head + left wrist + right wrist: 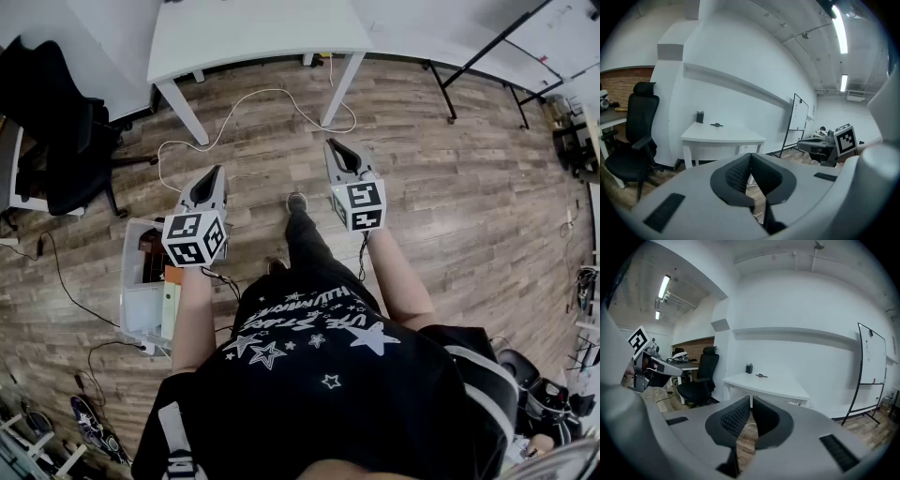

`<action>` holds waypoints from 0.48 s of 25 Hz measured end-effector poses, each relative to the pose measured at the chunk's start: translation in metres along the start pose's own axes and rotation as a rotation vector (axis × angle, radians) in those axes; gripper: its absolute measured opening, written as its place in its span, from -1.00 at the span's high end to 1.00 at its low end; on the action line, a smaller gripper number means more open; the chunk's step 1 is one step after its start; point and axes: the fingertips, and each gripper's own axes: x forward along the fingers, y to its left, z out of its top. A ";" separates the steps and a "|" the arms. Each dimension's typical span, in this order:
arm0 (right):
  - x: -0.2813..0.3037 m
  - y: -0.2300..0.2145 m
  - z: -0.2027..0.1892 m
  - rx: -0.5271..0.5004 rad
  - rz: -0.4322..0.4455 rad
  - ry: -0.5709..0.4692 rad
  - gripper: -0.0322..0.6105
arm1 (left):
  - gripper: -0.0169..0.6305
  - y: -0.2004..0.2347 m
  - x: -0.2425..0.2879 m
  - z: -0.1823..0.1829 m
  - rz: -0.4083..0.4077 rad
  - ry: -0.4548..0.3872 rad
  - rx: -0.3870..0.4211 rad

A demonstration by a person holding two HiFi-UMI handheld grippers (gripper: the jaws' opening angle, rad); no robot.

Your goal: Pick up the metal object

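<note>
The small dark metal object (716,124) lies flat on the white rectangular table (736,136), towards the back of the top near the wall. A small dark upright container (700,116) stands just beside it, on its left. In the left gripper view the object's long axis runs roughly left to right across the picture, about level with the table's back edge. In the right gripper view the same object (761,376) again lies crosswise, its right end dipping slightly, with the container (749,368) to its left. It is too small to tell one end from the other

In the head view the person stands on the wood-plank floor (469,206), well apart from the table (253,37), and the part of the top that shows there does not take in the object. Both grippers are held out at waist height and point towards the table. The left gripper (751,161) has its ribbed black pads pressed together with nothing between them. The right gripper (751,401) is closed the same way, also empty. In the head view the left gripper (217,174) and right gripper (332,145) sit side by side, apart from each other

A black office chair (635,140) stands left of the table, and a whiteboard on a black stand (799,112) stands to its right. A white cable (262,98) loops on the floor by the table legs
</note>
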 end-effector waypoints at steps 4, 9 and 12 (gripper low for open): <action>0.001 0.003 -0.002 0.002 0.000 0.001 0.74 | 0.89 0.001 -0.001 -0.005 -0.003 0.005 -0.002; 0.000 0.001 -0.004 0.011 0.002 0.001 0.74 | 0.89 -0.001 -0.004 -0.010 0.004 0.014 -0.005; 0.002 0.001 -0.005 0.012 0.003 0.001 0.74 | 0.89 0.001 -0.004 -0.009 0.009 0.011 -0.004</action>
